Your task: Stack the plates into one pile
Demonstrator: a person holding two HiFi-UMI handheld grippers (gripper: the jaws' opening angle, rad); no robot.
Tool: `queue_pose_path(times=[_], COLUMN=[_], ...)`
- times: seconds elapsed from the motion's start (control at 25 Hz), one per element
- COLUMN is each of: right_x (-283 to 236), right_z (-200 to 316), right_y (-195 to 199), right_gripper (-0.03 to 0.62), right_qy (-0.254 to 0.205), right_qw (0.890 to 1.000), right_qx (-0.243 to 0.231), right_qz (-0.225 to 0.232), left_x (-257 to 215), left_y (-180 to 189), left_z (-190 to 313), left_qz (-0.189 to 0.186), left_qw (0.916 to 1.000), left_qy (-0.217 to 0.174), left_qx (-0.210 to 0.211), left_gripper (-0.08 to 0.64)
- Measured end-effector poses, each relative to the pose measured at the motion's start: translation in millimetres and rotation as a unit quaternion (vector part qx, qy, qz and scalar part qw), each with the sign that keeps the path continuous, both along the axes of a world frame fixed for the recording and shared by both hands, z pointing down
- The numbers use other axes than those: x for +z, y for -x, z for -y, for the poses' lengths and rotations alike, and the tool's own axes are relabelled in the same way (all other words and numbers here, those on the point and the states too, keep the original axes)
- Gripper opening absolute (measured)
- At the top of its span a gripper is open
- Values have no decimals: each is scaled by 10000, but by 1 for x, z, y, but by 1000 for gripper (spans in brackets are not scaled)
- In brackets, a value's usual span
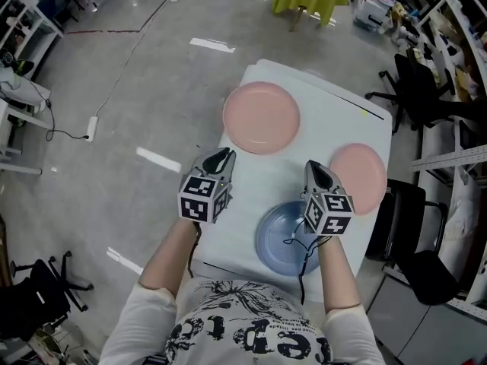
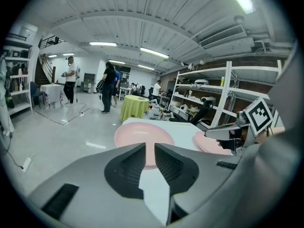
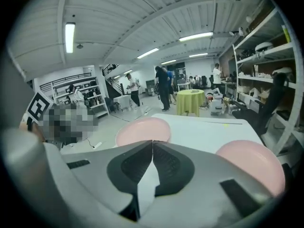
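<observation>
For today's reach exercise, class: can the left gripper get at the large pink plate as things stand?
Probably yes: the left gripper points at the large pink plate, with only bare table between them.

My head camera looked steeply down onto the white table (image 1: 327,101), near enough that it filled the middle of the frame. The camera on my left gripper (image 2: 149,145) rode low behind its jaws, facing level across the tabletop toward the green-draped table (image 2: 134,107). The one on my right gripper (image 3: 152,142) faced likewise from just beside it. All three shared the large pink plate (image 1: 261,118) and the small pink plate (image 1: 358,177).
</observation>
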State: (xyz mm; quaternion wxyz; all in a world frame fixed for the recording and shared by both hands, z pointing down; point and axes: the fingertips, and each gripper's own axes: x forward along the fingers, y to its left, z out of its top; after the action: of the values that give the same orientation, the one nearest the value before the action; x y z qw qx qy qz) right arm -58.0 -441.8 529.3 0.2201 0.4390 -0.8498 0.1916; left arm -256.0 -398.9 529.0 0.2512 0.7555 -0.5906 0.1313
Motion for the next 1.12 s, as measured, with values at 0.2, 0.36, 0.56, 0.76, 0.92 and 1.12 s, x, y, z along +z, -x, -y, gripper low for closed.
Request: queue_pose_path(times=[0.2,0.36,0.56,0.76,0.92,1.12], right_x=[47,68,95,120,130,132], right_z=[46,76,104,121,124,125], right_y=[12,27,42,45,49,51], right_gripper=[119,136,137,133,112,110], right_qy=[322,529,810,1042,1079,1037], right_qw=[9990,9975,9941,9898,9881,9891], right_qx=[109,239,419,605,715,669], right_qz=[-295,-413,-580,-755,-827,-798], left_x=[38,63,98,120,132,134], left_y=[25,49,72,75,76,72], left_z=[44,76,105,125,132,135], left_qz=[-6,-69,-358,-555,-710,-785], left_qw=[9995,9980,9941,9909,9892,9890], left_qy=[322,623,1002,1219,1284,1243], left_qx=[-69,-115,-225,-135,-39,144], left_gripper=[100,115,144,144,156,121])
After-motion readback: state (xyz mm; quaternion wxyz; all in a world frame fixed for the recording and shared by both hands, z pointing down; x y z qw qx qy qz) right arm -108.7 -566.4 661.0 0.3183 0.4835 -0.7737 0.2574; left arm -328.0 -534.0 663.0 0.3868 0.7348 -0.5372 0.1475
